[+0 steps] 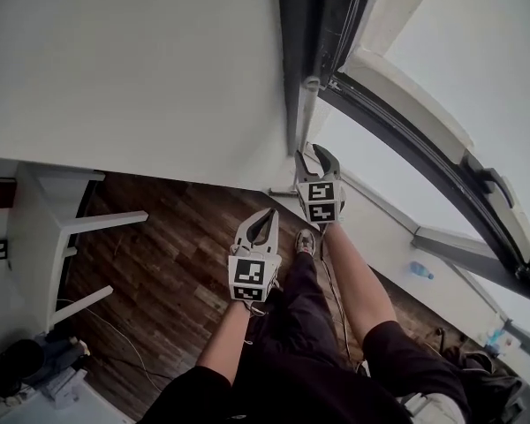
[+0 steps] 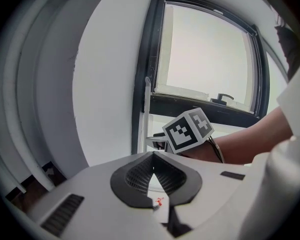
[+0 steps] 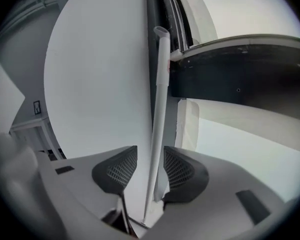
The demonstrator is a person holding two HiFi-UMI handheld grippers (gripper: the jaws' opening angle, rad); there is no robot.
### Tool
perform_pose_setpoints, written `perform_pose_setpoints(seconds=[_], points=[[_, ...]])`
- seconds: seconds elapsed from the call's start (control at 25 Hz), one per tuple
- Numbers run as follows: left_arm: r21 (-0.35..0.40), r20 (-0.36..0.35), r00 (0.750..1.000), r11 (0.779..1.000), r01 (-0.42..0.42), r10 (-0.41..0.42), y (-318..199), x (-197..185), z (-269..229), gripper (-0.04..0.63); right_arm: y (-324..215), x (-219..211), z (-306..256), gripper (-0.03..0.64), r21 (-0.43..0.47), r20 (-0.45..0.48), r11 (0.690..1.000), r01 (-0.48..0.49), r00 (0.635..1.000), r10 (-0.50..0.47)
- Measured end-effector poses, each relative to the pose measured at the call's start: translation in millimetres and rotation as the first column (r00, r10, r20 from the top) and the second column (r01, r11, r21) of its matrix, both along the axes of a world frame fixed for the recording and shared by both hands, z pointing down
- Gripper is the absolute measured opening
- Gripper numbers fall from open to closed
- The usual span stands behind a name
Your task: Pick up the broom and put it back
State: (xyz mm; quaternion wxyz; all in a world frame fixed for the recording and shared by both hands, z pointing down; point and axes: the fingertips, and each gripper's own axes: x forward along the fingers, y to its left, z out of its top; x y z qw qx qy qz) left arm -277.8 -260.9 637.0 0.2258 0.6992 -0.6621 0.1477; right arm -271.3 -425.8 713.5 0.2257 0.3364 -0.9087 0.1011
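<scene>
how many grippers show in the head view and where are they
2. The left gripper sits lower, over the wood floor, jaws together. The right gripper is higher, near the window corner, jaws open with the broom handle between them. None seems hidden.

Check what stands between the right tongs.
The white broom handle, upright beside the window frame; tongs of the right gripper apart around it. Right gripper view.

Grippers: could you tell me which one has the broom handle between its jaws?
The right gripper: its open jaws flank the white broom handle; the left gripper is shut and empty.
</scene>
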Motion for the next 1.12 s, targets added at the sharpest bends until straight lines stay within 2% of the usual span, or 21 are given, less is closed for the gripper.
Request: perform_pose_setpoints(seconds=[0.32, 0.52, 0.76, 0.88, 1.12], points=[[0.029, -0.001, 1.000, 0.999, 0.017, -0.017, 15, -6, -16, 0.002, 43, 24, -30, 0.160, -0.011, 0.058, 0.999, -0.053, 0.997, 0.053], [0.064, -0.012, 0.999, 0.997, 0.053, -0.053, 39, -11, -35, 0.002, 88, 45, -61, 0.108, -0.053, 0.118, 0.991, -0.122, 0.985, 0.128], [0.122, -0.012, 0.998, 0.991, 0.056, -0.055, 74, -13, -69, 0.002, 144, 50, -133, 0.030, 0.072, 0.160, 0.992, -0.099, 0.983, 0.086], [0.162, -0.011, 0.999, 0.986, 0.046, -0.045, 86, -8, -88, 0.002, 170, 52, -162, 0.022, 0.107, 0.184, 0.990, -0.086, 0.981, 0.066], [0.228, -0.040, 0.999, 0.973, 0.029, -0.020, 110, 5, -117, 0.002, 220, 61, -193, 0.021, 0.169, 0.145, 0.982, -0.079, 0.988, 0.055]])
